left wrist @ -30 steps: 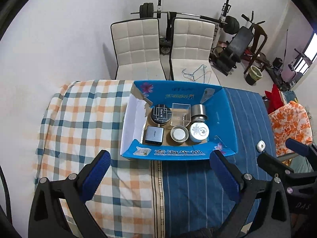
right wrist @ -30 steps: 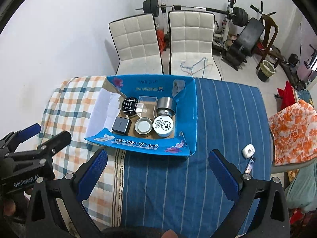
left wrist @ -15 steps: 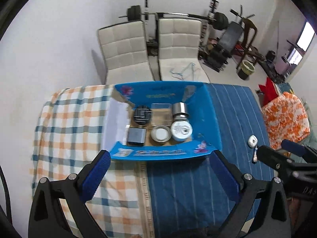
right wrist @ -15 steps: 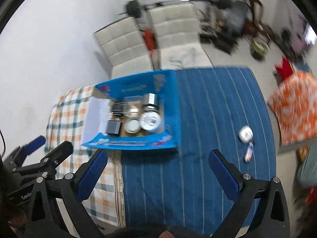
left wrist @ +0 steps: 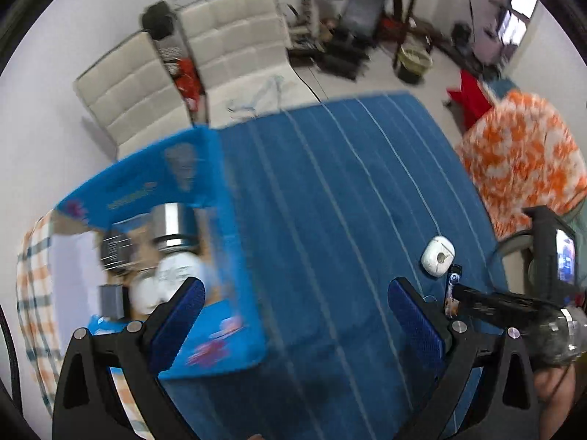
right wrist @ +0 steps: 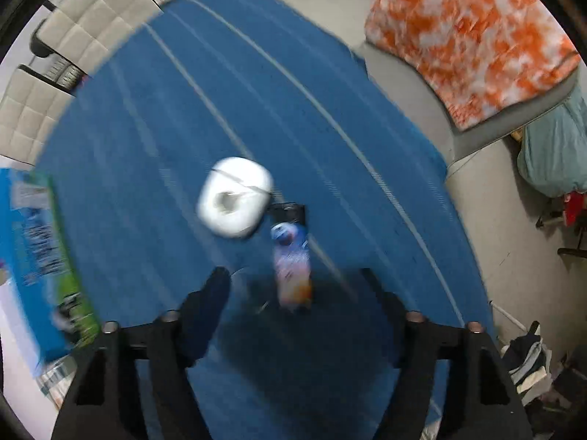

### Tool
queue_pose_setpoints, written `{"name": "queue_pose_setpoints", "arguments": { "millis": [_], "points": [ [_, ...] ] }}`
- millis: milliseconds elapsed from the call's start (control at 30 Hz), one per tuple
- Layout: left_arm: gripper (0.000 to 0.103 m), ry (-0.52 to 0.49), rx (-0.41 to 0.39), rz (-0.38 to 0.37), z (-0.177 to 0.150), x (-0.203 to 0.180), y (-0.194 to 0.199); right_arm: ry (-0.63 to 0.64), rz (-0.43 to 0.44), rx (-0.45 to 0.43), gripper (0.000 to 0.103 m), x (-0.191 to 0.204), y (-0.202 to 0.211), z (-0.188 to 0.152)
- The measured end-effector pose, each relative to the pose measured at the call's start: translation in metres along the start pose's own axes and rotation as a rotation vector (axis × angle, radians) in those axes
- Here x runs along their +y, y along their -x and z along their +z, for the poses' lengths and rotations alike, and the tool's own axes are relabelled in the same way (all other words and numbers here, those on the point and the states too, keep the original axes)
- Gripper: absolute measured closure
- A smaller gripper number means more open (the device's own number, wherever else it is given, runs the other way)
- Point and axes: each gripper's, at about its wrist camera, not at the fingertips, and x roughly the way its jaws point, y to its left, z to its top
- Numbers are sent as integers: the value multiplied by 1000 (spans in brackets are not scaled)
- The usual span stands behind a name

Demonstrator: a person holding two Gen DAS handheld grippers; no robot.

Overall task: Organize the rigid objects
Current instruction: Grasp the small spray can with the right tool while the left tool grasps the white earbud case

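A white rounded case (right wrist: 234,201) and a small colourful lighter (right wrist: 291,267) lie side by side on the blue striped cloth (right wrist: 183,117). My right gripper (right wrist: 297,286) hovers open just above and short of them, the lighter between its fingers. In the left wrist view the same case (left wrist: 437,256) and lighter (left wrist: 452,289) sit at the right, with the right gripper's black finger (left wrist: 488,299) beside the lighter. My left gripper (left wrist: 293,304) is open over the cloth. The blue box (left wrist: 234,220) at the left holds a steel tin (left wrist: 172,227), a white round tin (left wrist: 176,275) and other small containers.
An orange and white patterned cushion (right wrist: 469,36) lies on a grey seat past the table's right edge. Two white padded chairs (left wrist: 220,47) stand behind the table. Gym gear fills the far floor. Checked cloth (left wrist: 33,286) covers the table's left part.
Both grippers swung right and came lower. The right gripper dropped close over the white case and lighter. The box slid to the left side of both views.
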Motion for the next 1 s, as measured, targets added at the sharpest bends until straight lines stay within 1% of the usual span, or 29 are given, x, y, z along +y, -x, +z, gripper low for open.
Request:
{"name": "queue_pose_setpoints", "arguments": {
  "millis": [67,100,133,167,200,300,467,567,633,700,800,867,900,967,1000],
  "points": [
    [0,-41,43,21,7,-23,-23,-5,23,42,37,-5,-26,6],
    [0,-59,61,25,9,-32,-32,2,19,39,38,-5,-28,6],
    [0,-73,75,34,10,-39,-39,27,11,-14,54,-2,-23,5],
    [0,-90,89,46,10,-46,-46,74,-27,-1,75,5,-26,4],
    [0,-103,99,46,11,-52,-50,91,-51,-2,75,5,-25,3],
    [0,-122,125,22,12,-71,-61,87,-38,8,76,-10,-25,0],
    [0,-172,138,-62,19,-112,-74,-13,41,26,76,-61,-16,6],
    [0,-221,162,-96,26,-137,-91,-70,83,44,76,-90,-16,13],
    [0,-249,196,-117,30,-149,-105,-90,104,47,76,-102,-17,17],
    [0,-296,247,-140,32,-162,-123,-92,112,41,76,-110,-16,19],
    [1,-358,292,-129,31,-177,-142,-88,112,43,76,-111,-19,19],
    [18,-393,319,-119,26,-184,-153,-85,104,45,76,-109,-20,19],
    [33,-399,331,-122,23,-186,-156,-80,99,42,76,-109,-21,20],
    [36,-416,295,-115,19,-189,-153,-73,84,36,76,-105,-20,19],
    [41,-410,289,-117,19,-187,-153,-64,75,32,76,-102,-19,19]
  ]
}}
